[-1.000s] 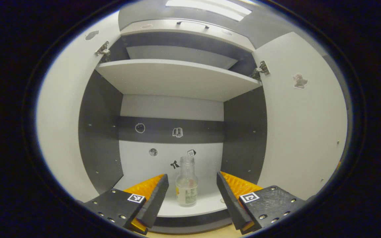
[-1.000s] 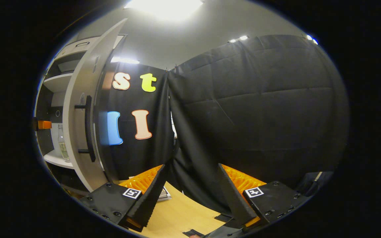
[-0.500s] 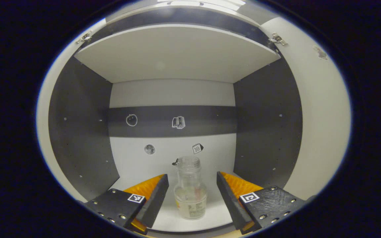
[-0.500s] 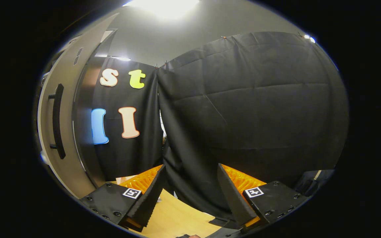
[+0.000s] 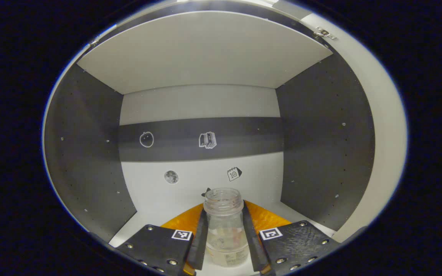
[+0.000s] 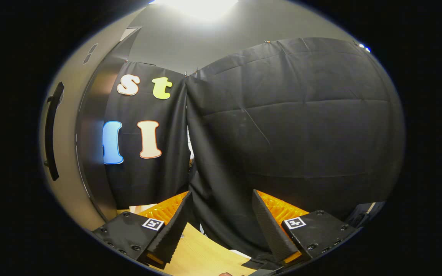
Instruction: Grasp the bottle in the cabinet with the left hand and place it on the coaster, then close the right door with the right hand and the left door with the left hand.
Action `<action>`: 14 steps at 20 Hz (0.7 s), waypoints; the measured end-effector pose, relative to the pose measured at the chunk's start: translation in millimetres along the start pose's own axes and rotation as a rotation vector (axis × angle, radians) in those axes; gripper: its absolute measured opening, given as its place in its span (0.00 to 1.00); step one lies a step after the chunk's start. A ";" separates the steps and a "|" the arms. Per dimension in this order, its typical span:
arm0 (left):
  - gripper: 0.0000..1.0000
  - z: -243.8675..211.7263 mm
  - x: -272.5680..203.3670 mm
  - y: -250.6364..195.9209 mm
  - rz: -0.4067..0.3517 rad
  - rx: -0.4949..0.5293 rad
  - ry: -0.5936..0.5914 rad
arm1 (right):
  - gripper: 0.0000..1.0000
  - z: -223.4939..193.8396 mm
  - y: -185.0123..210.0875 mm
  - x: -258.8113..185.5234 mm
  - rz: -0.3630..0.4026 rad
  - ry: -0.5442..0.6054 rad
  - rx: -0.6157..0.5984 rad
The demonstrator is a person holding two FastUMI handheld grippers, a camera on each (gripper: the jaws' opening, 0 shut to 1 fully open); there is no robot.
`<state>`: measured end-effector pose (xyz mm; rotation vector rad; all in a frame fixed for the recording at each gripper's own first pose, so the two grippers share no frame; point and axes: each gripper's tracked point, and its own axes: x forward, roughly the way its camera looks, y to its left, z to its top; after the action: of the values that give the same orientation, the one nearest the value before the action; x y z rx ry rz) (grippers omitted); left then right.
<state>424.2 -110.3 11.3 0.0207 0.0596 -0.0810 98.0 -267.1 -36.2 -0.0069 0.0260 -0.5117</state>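
A small clear glass bottle with no cap stands upright on the cabinet's lower white shelf. My left gripper is inside the cabinet, and both its fingers press on the bottle's sides. In the right gripper view my right gripper hangs open with nothing between its fingers, above the wooden table. The open right door with its dark bar handle is at the far left of that view.
The cabinet has dark side walls, a white upper shelf overhead and small stickers on the back panel. A hinge shows at the top right. Black cloth hangs behind the table.
My left gripper moved deeper into the cabinet and its fingers shut on the bottle. The right gripper view turned slightly, with the door sliding farther left.
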 end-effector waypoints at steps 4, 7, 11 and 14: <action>0.46 0.4 -2.7 -4.1 -0.024 -0.004 0.011 | 0.92 -2.9 6.5 12.6 0.020 0.014 0.008; 0.46 12.8 -15.7 -11.3 -0.062 0.010 -0.001 | 0.92 3.2 18.0 21.8 0.048 0.005 -0.001; 0.46 34.1 -40.7 -20.1 -0.107 0.053 -0.025 | 0.92 5.0 25.1 25.9 0.084 -0.002 -0.018; 0.46 41.4 -64.6 -30.4 -0.163 0.003 -0.040 | 0.92 2.0 34.1 24.8 0.104 0.007 -0.017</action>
<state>359.8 -136.3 55.9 0.0172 0.0209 -0.2449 136.4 -249.5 -35.2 -0.0200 0.0374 -0.4079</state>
